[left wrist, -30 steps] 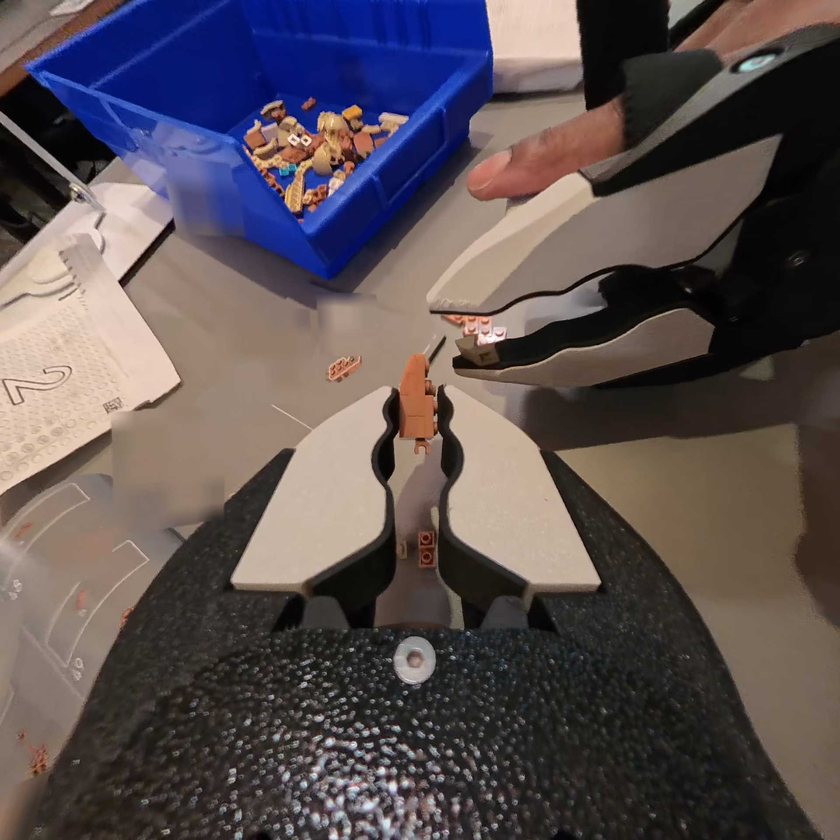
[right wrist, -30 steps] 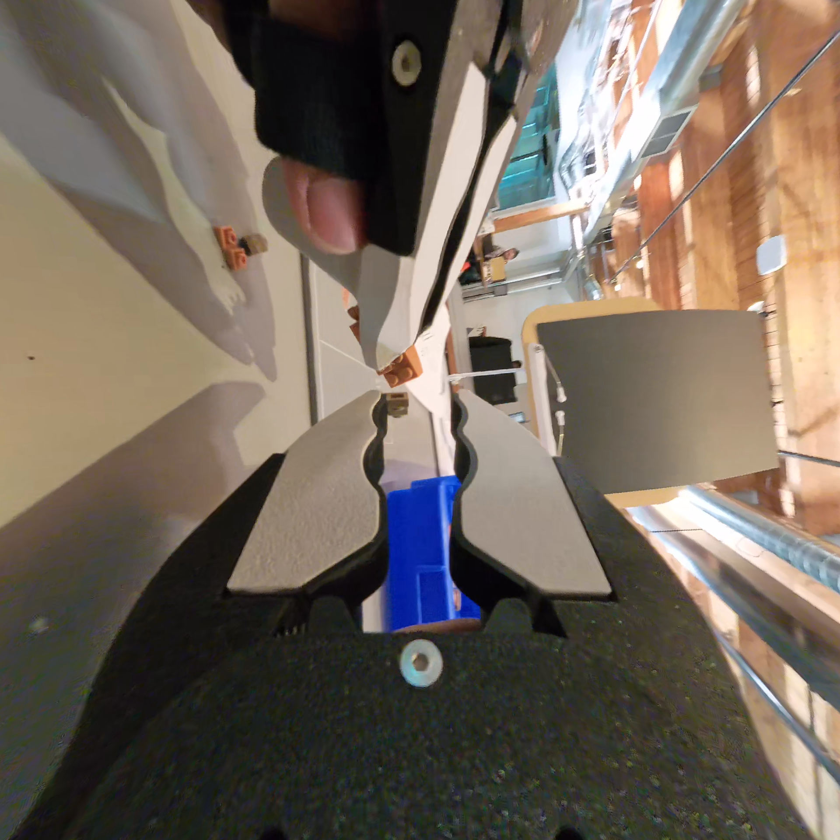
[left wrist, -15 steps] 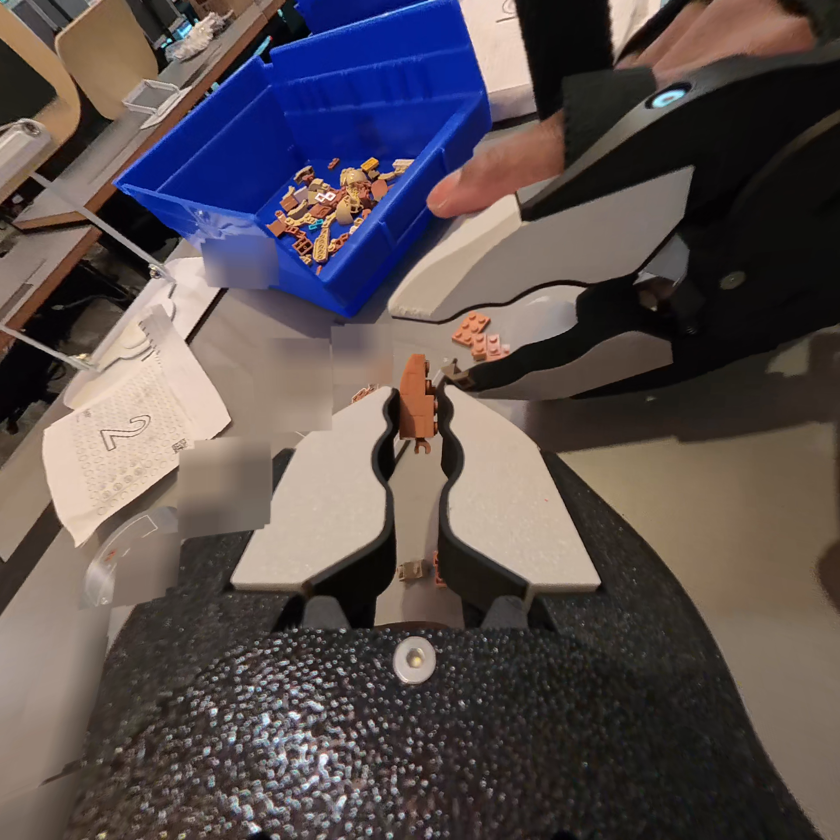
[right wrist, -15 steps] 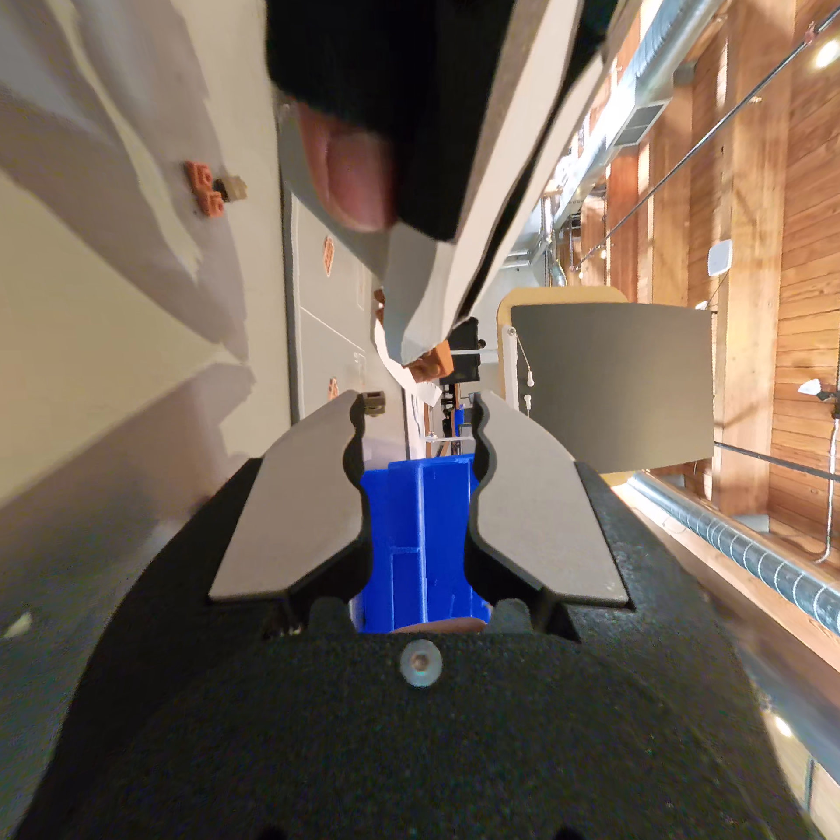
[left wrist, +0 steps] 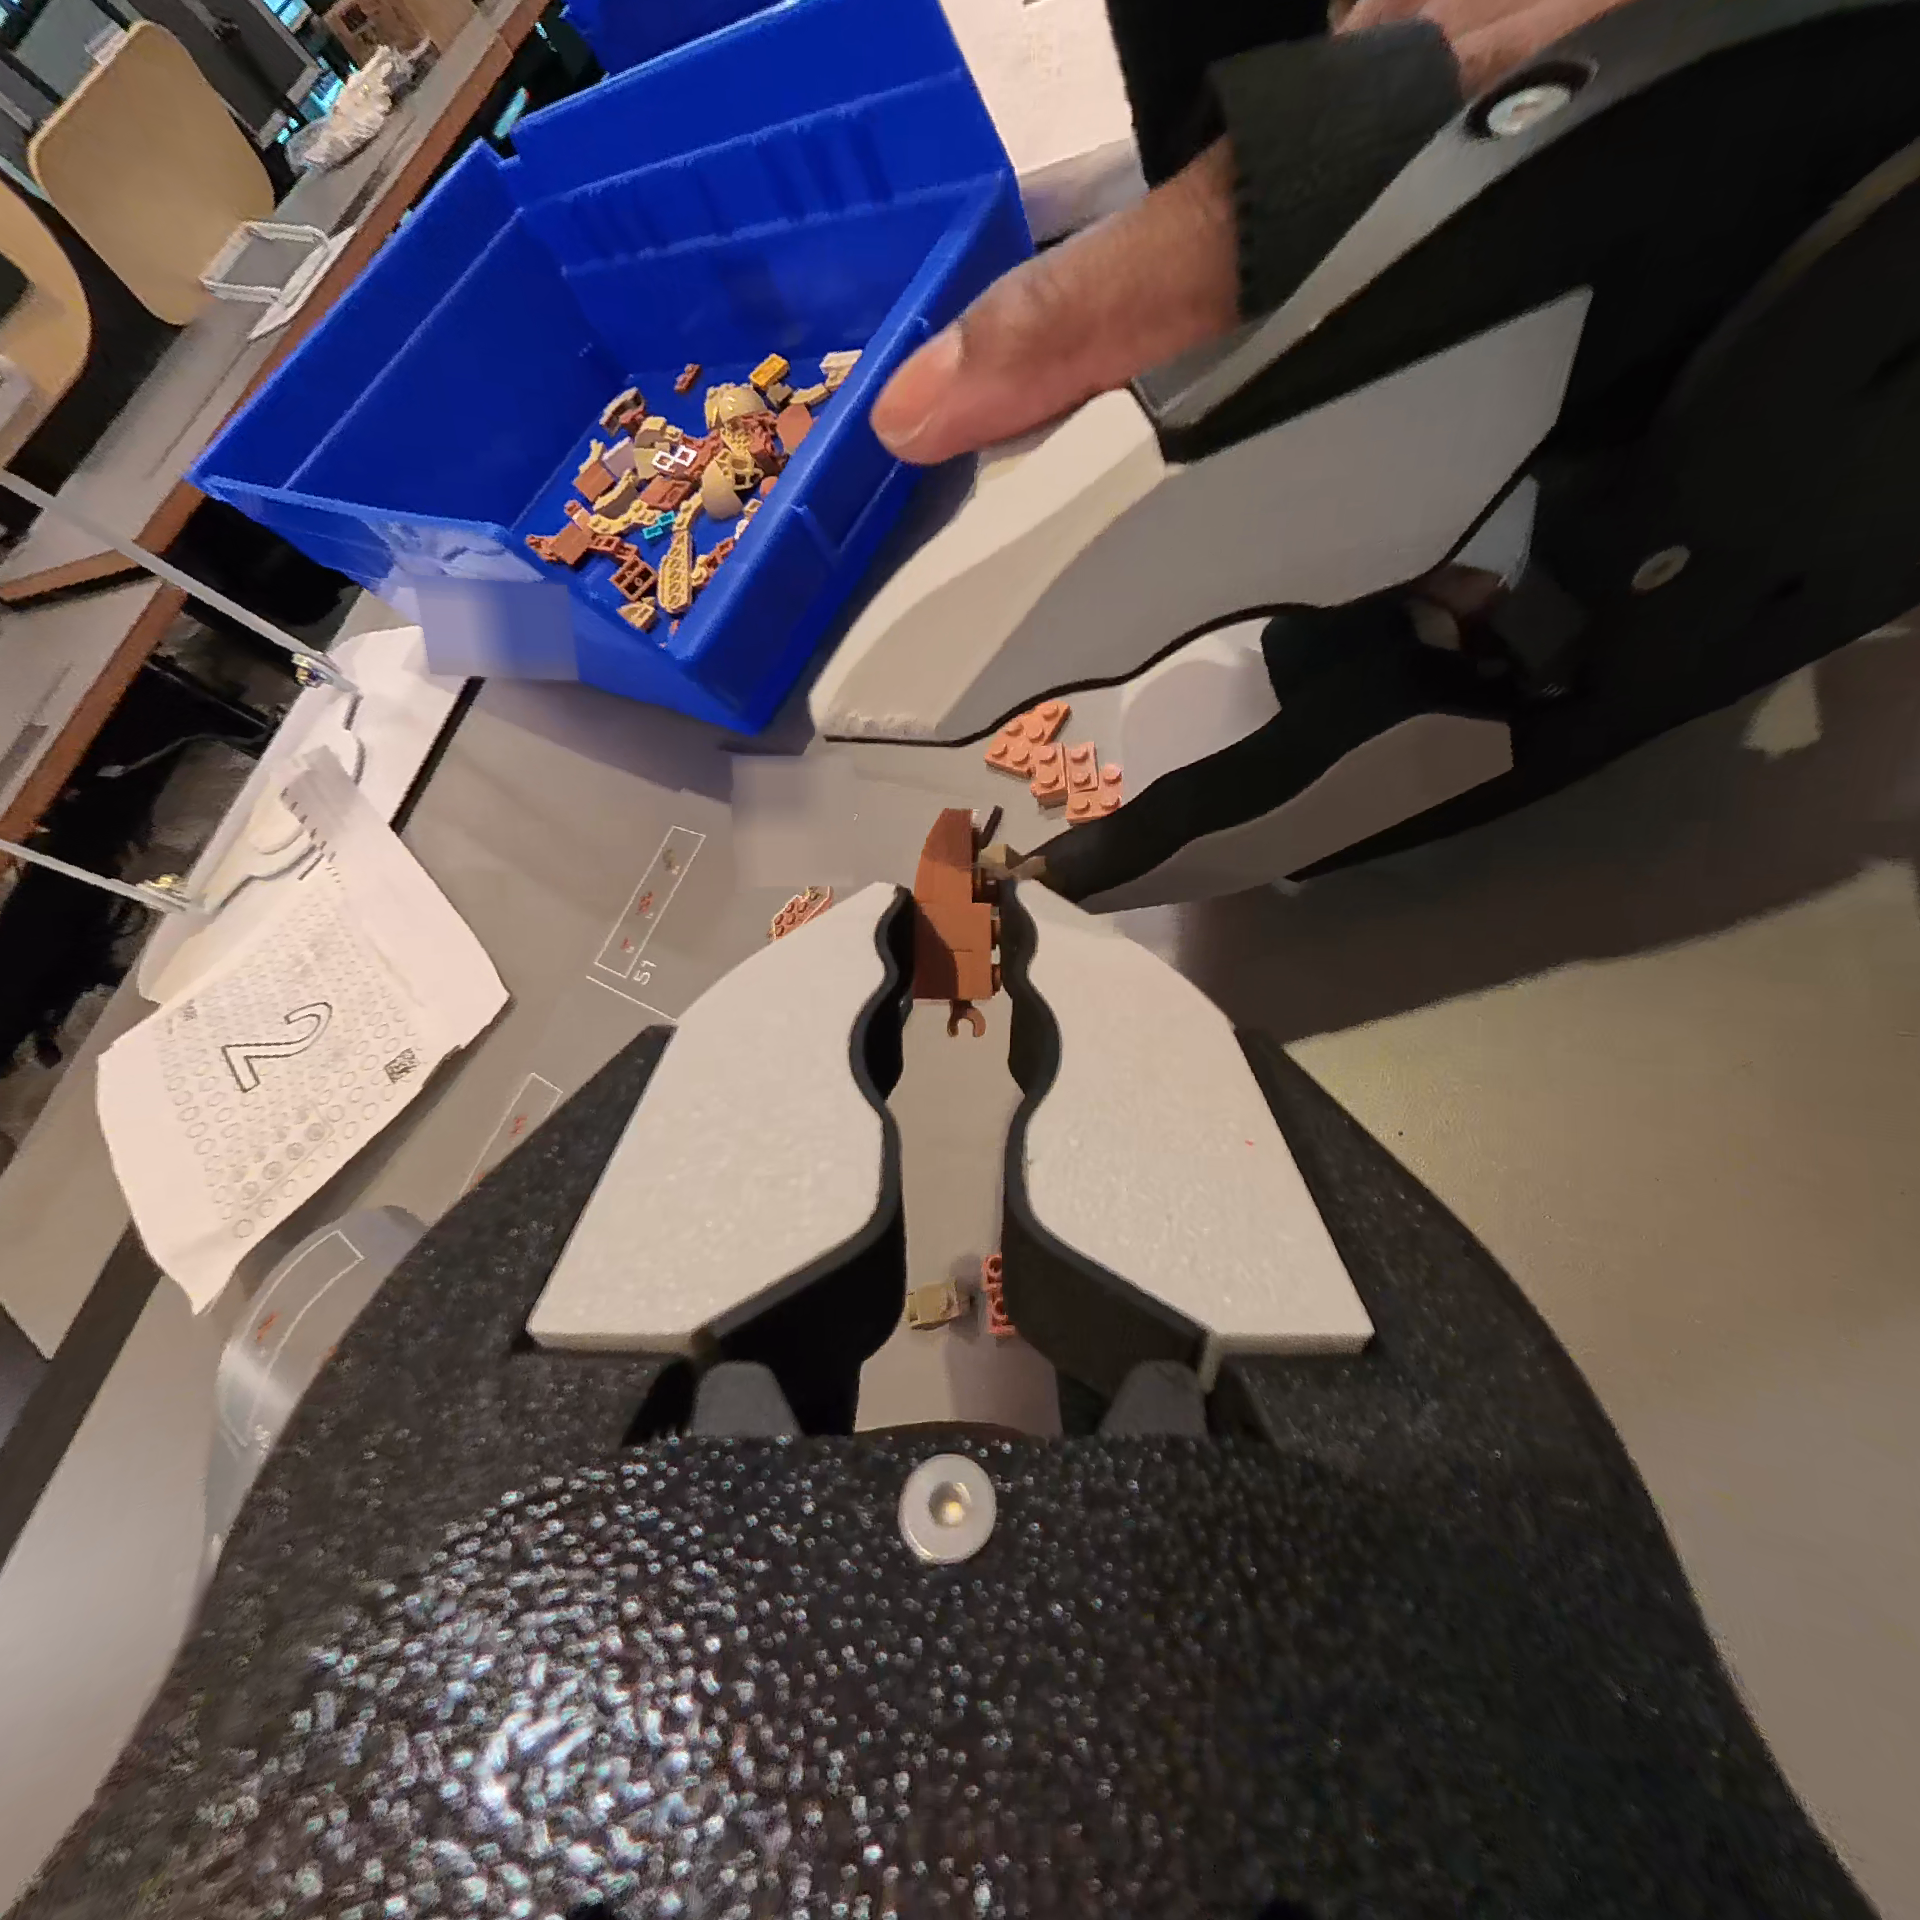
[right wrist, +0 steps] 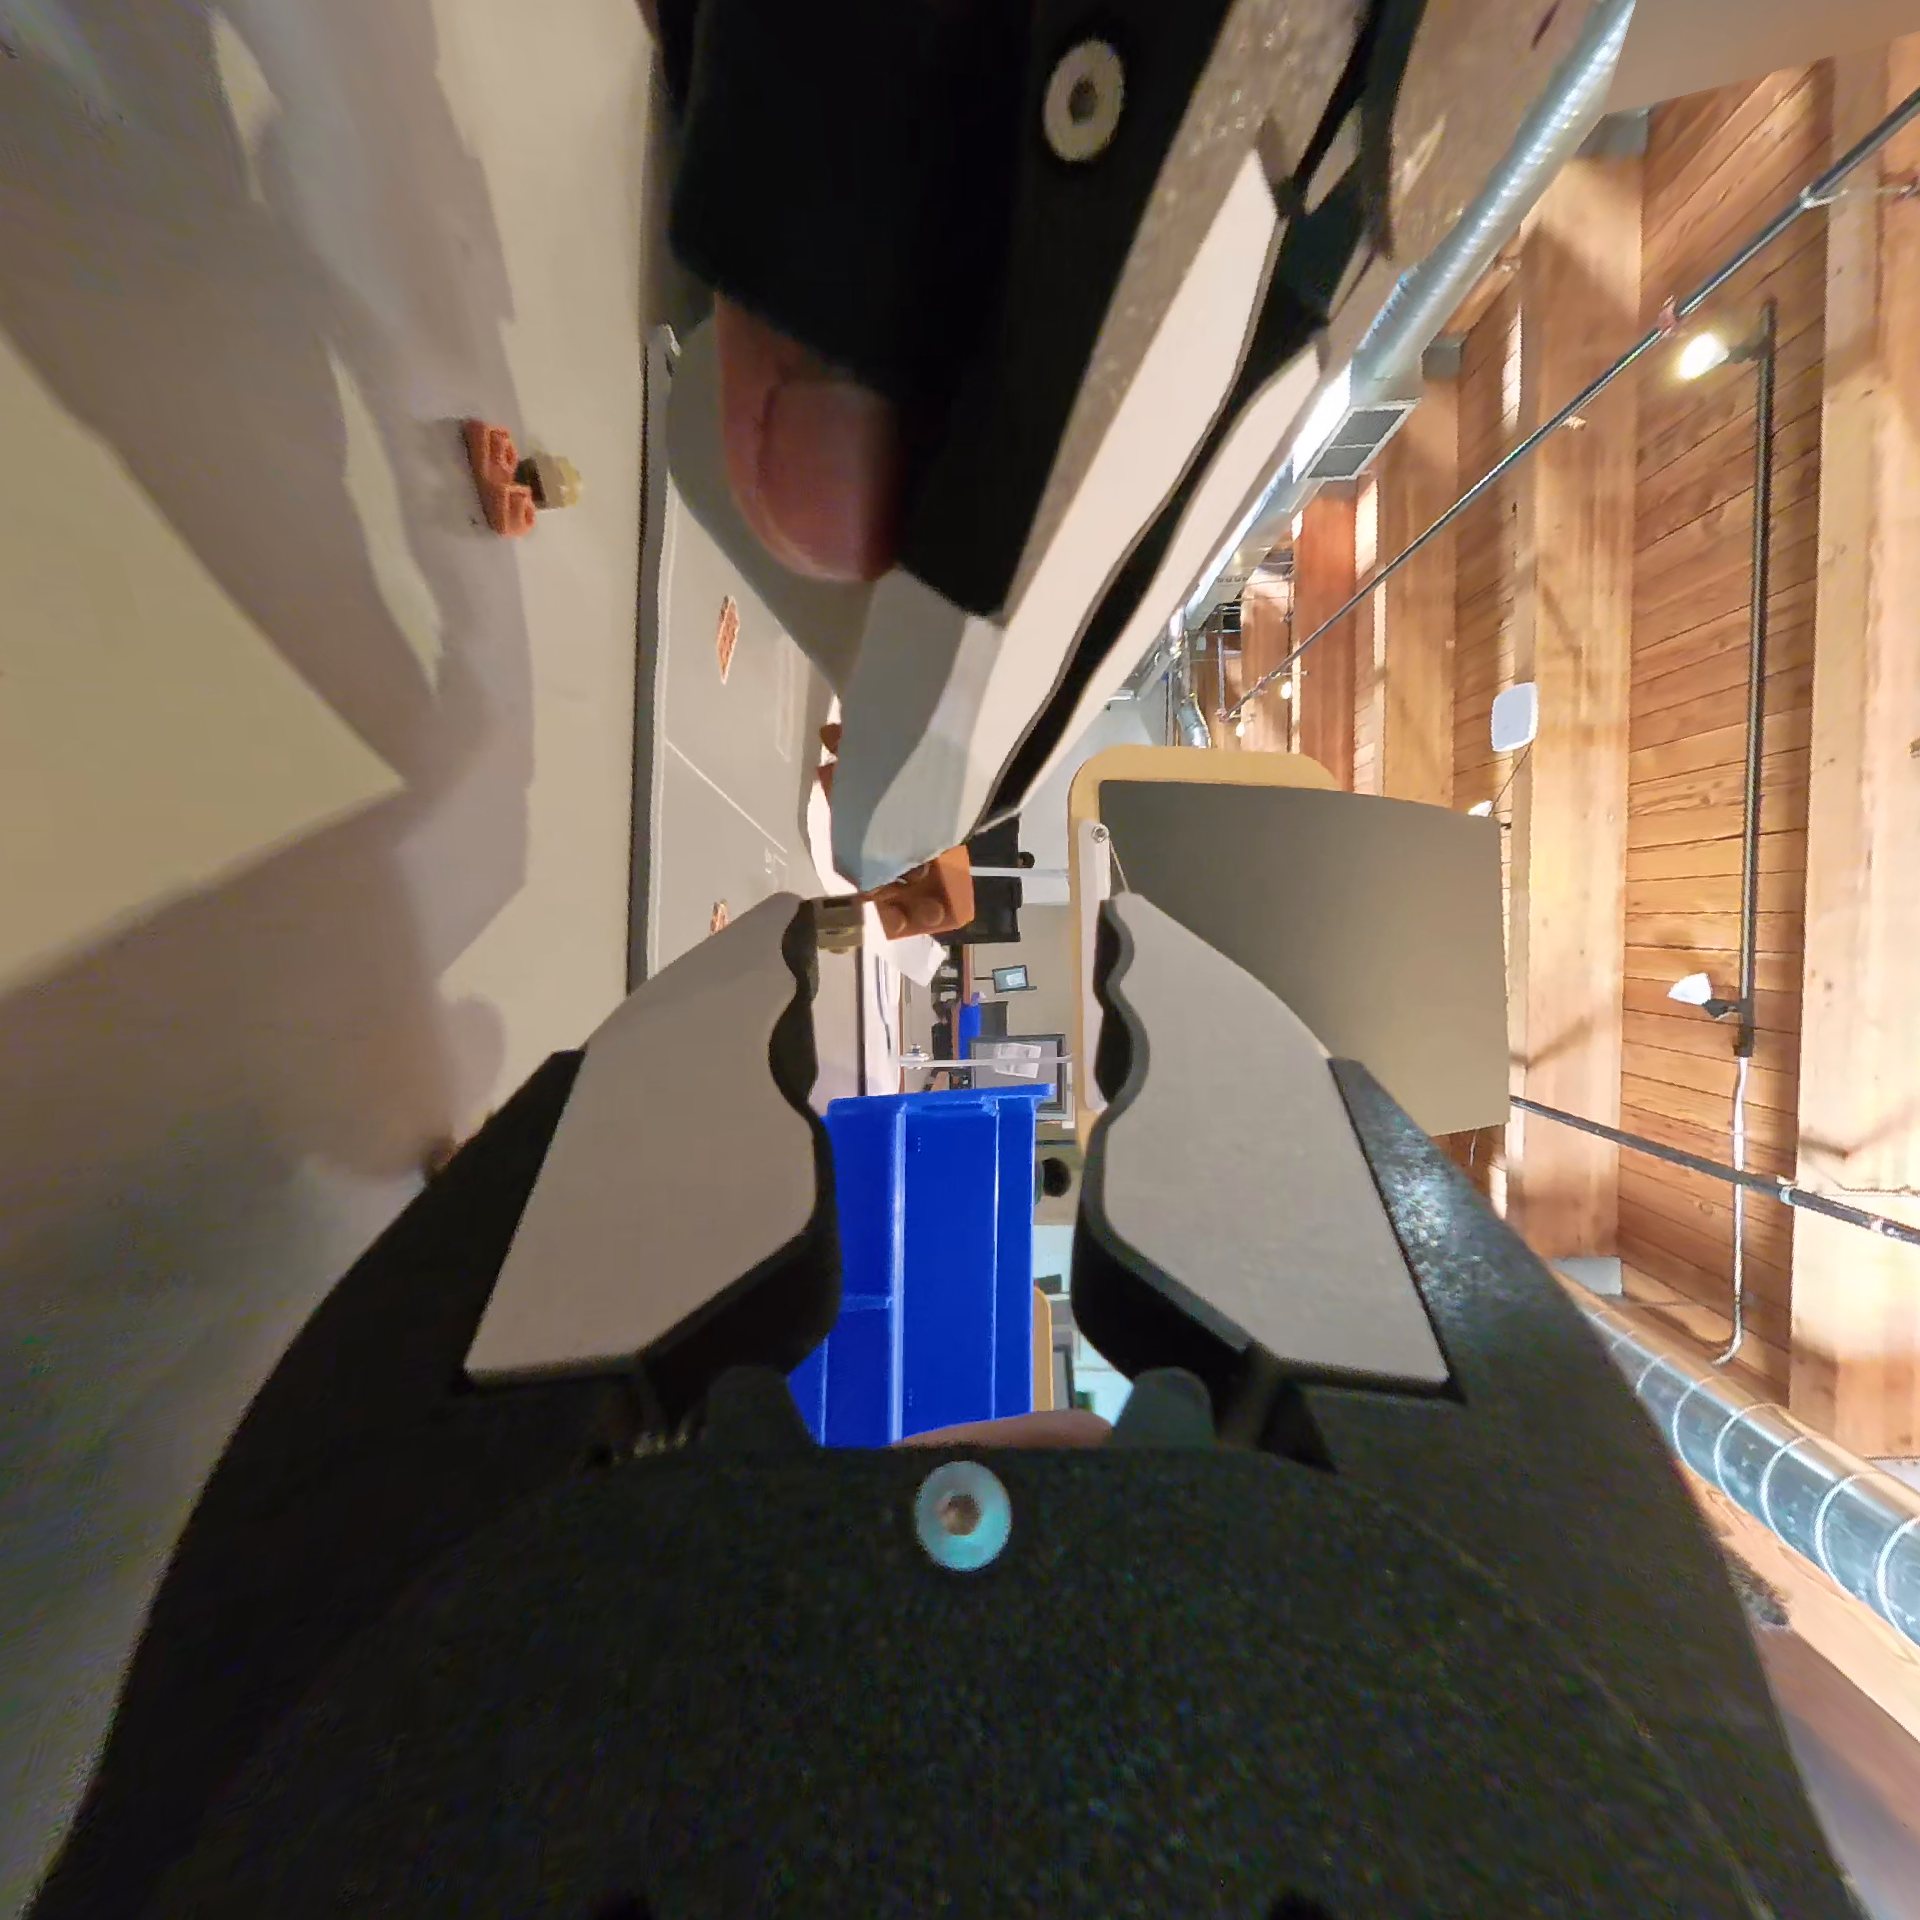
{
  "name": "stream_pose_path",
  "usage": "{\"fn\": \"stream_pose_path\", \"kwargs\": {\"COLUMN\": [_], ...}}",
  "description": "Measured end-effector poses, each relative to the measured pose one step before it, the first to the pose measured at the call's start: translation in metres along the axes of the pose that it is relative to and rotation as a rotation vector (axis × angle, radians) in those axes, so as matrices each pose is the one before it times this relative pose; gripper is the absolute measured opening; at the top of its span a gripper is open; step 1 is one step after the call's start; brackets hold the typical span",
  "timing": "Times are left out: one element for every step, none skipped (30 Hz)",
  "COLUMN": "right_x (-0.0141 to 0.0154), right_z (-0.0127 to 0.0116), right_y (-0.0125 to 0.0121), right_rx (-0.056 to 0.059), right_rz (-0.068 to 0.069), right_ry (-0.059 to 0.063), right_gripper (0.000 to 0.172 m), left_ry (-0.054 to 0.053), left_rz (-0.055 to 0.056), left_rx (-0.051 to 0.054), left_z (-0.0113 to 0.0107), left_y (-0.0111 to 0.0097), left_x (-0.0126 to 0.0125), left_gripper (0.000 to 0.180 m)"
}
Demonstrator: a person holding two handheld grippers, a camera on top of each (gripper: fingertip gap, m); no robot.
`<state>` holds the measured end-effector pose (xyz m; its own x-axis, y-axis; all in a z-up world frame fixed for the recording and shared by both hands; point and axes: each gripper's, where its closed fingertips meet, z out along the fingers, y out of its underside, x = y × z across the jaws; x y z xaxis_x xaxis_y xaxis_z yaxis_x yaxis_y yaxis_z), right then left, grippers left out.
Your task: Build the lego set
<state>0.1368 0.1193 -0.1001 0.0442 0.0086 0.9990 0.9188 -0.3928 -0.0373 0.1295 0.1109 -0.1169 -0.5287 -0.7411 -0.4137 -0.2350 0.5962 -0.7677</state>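
My right gripper (left wrist: 940, 790) jaws have widened, empty; left gripper (left wrist: 954, 925) jaws clamp the brown brick model (left wrist: 951, 914). A nudge could dislodge the tan piece (left wrist: 1000, 858).

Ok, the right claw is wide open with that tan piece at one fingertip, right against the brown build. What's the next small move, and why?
Probably ease the right claw straight back. Its jaws stand wide apart, so only one fingertip meets the small tan piece, which sits against the brown brick assembly clamped in the left claw. Nudging sideways could knock it off.
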Motion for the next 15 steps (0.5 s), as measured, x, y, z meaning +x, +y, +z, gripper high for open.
{"fn": "stream_pose_path", "kwargs": {"right_x": [0.00063,0.00069,0.00046,0.0002,0.00007,0.00015,0.00008,0.00009,0.0001,-0.00003,-0.00017,-0.00019,-0.00004,-0.00026,-0.0002], "right_z": [-0.00014,-0.00005,-0.00003,0.00009,-0.00001,-0.00002,0.00008,0.00006,-0.00004,-0.00013,-0.00007,-0.00003,0.00006,0.00003,0.00014], "right_y": [-0.00024,0.00003,0.00029,0.00036,0.0004,0.0002,0.00028,0.00015,-0.00027,-0.00021,-0.00005,-0.00013,0.00003,0.00028,0.00036], "right_rx": [0.004,0.003,0.0014,0.0004,0.0003,0.0,-0.0012,-0.0009,0.0006,0.0005,-0.0004,0.0002,0.0004,-0.0007,-0.0009], "right_rz": [-0.0006,0.0002,-0.0009,-0.0005,0.0013,0.0022,0.0025,0.0019,0.0003,-0.0001,0.0016,0.0029,0.0023,0.0003,-0.0011], "right_ry": [0.003,0.0023,0.0014,0.0004,-0.0004,-0.0008,-0.0011,-0.0014,-0.0005,-0.0002,-0.0012,-0.0014,-0.0014,-0.0019,-0.0015], "right_gripper": [0.051,0.051,0.052,0.052,0.052,0.052,0.052,0.053,0.053,0.054,0.054,0.054,0.054,0.053,0.053], "left_ry": [0.0009,-0.0001,-0.0052,-0.0071,-0.0056,-0.0055,-0.005,-0.0039,-0.0039,-0.0051,-0.0066,-0.007,-0.0088,-0.0103,-0.0093], "left_rz": [0.0118,0.0114,0.0109,0.011,0.0105,0.0083,0.0078,0.0087,0.0093,0.0107,0.0135,0.0153,0.0159,0.015,0.0121], "left_rx": [-0.0045,-0.0044,-0.0045,-0.0037,-0.0032,-0.0029,-0.0021,-0.0019,-0.0017,-0.0017,-0.0025,-0.0029,-0.0021,-0.0026,-0.0024], "left_z": [0.00001,-0.00002,-0.00014,-0.00015,-0.00002,-0.00005,0.0001,0.00008,0.00009,0.00016,0.00007,0.00008,-0.00005,-0.00015,-0.00026], "left_y": [0.00009,0.00012,0.00019,0.0002,0.00023,0.00011,0.00011,-0.00003,-0.00005,-0.00026,-0.00012,-0.00025,-0.00035,-0.00018,-0.00031], "left_x": [0.00077,0.00057,-0.00007,-0.00047,-0.00033,-0.0002,-0.00018,0.00009,0.00022,0.00017,0.00011,0.00007,-0.00012,-0.00039,-0.00057], "left_gripper": [0.015,0.015,0.015,0.015,0.015,0.015,0.015,0.015,0.015,0.015,0.015,0.015,0.015,0.015,0.015]}}
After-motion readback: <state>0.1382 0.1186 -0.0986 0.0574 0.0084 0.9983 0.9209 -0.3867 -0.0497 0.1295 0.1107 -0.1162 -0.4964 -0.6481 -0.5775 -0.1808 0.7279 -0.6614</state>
